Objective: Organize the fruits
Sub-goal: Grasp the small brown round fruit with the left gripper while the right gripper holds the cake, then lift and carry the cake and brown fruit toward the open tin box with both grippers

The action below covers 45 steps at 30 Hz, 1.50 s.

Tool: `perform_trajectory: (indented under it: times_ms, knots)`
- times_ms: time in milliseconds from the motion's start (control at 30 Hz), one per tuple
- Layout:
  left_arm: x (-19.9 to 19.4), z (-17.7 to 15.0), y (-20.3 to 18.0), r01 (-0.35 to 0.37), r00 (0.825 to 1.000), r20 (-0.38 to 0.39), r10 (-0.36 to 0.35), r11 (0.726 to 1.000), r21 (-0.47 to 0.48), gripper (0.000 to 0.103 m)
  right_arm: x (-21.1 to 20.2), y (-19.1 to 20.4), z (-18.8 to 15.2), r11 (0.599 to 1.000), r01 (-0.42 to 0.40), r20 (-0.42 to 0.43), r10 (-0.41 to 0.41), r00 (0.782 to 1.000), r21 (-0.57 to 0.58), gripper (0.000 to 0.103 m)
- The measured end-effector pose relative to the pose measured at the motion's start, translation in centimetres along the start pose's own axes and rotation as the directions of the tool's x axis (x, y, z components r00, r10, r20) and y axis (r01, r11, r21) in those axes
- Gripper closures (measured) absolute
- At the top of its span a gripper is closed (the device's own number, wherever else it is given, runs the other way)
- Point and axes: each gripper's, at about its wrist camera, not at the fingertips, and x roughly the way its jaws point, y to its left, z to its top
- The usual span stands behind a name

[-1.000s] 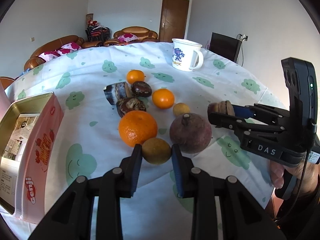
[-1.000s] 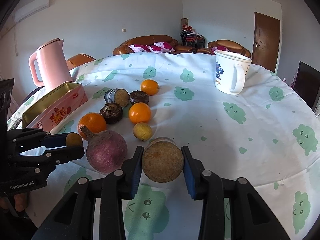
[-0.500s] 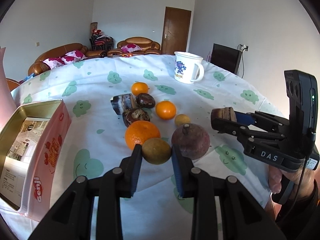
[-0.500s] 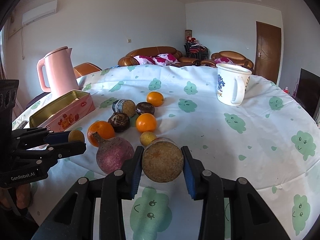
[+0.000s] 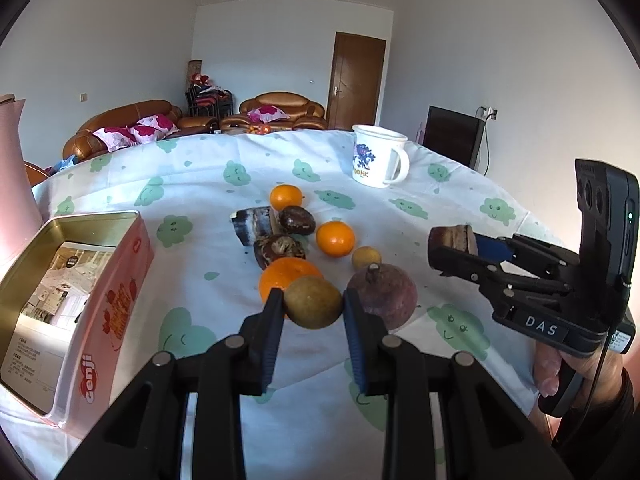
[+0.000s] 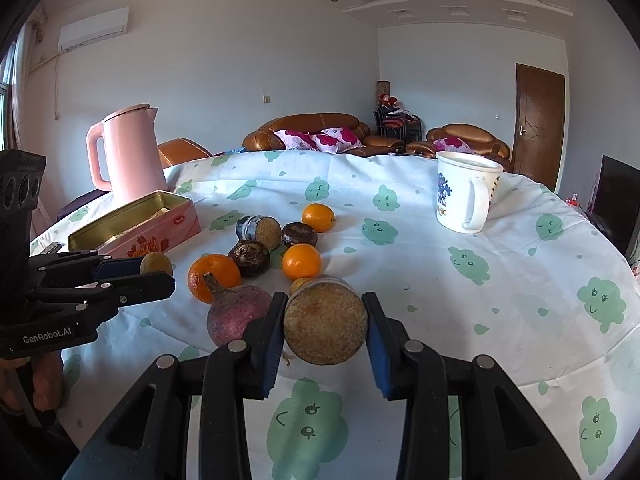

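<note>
The left hand-held gripper [image 5: 313, 309] is clamped on a small olive-brown round fruit [image 5: 313, 302], its blue pads pressing both sides, and holds it clear of the desk [image 5: 240, 152]. The right hand-held gripper [image 6: 325, 326] grips a cut brown fruit half [image 6: 325, 319] — grainy cut face toward the camera — also lifted off the cloth.

Taking the large purple round fruit [image 5: 384, 295] with its stub of stem as the landmark: it sits on the desk just behind both held fruits. Just beside it on the tin's side lies a big orange [image 6: 214, 276]. Behind it is a small yellowish fruit [image 5: 366, 257], and farther back two smaller oranges [image 5: 335, 238] [image 5: 285, 197], well apart from each other. Between those oranges and the big one cluster three dark pieces — a cut chunk with a bluish-grey rind [image 5: 256, 227] and two dark brown round fruits [image 5: 297, 220] [image 5: 279, 249].

An open pink tin [image 5: 100, 312] stands well off from the purple fruit, with a pink kettle [image 6: 128, 152] behind it. A white mug [image 5: 378, 157] stands far back on the opposite side. A person's fingers [image 5: 546, 368] wrap the right gripper's handle.
</note>
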Motion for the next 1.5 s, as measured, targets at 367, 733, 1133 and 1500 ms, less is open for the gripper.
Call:
perform_trajectory:
  times_ms: [367,733,1133,1500]
  knots:
    - [-1.0,-0.1,0.1,-0.017,0.998,0.055,0.016,1.0,0.005,0.072,-0.9,0.3,-0.2,1.0,0.001,0.056,0.0,0.998,-0.019,0.064]
    - [-1.6,-0.1,-0.3,-0.036,0.995,0.092,0.034,0.999,0.018,0.072,-1.9,0.7,-0.4,0.999,-0.001,0.11,0.006,0.994,-0.044,0.064]
    - [-2.2,-0.2,-0.6,-0.054,0.991,0.126,0.049,0.998,0.035,0.072,-2.6,1.0,-0.7,0.998,0.0,0.157,0.011,0.987,-0.068,0.064]
    - [-3.1,-0.4,-1.3,-0.087,0.981,0.179,0.076,0.995,0.057,0.072,-3.0,1.2,-0.9,0.996,-0.003,0.187,0.018,0.982,-0.084,0.064]
